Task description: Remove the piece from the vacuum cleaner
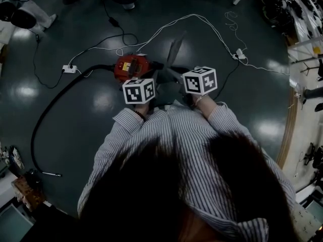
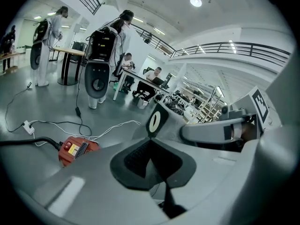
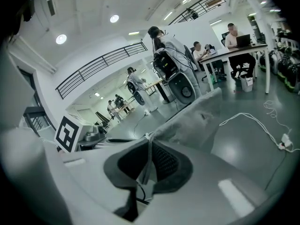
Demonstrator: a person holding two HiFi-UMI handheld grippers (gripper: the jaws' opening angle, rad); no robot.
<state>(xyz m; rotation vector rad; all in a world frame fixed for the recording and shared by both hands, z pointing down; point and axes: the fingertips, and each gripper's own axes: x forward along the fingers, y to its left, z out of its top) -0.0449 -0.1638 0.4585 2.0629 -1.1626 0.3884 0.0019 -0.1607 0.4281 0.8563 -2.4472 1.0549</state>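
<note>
The red vacuum cleaner (image 1: 132, 66) sits on the dark floor just ahead of my two grippers, and it also shows low at the left of the left gripper view (image 2: 75, 149). A grey dust bag (image 1: 174, 52) is held up between the grippers, clear of the vacuum. My left gripper (image 2: 150, 156) is shut on the bag's stiff end, which has a black oval hole (image 2: 154, 122). My right gripper (image 3: 149, 165) is shut on the edge of the bag's grey fabric (image 3: 201, 118). In the head view the marker cubes hide both sets of jaws.
A black hose (image 1: 50, 110) curves from the vacuum to the left front. White cables (image 1: 202, 21) and power strips (image 1: 69, 68) (image 1: 241, 55) lie on the floor. People wearing backpack rigs (image 2: 101, 55) stand by tables beyond. Equipment crowds the right edge (image 1: 303, 19).
</note>
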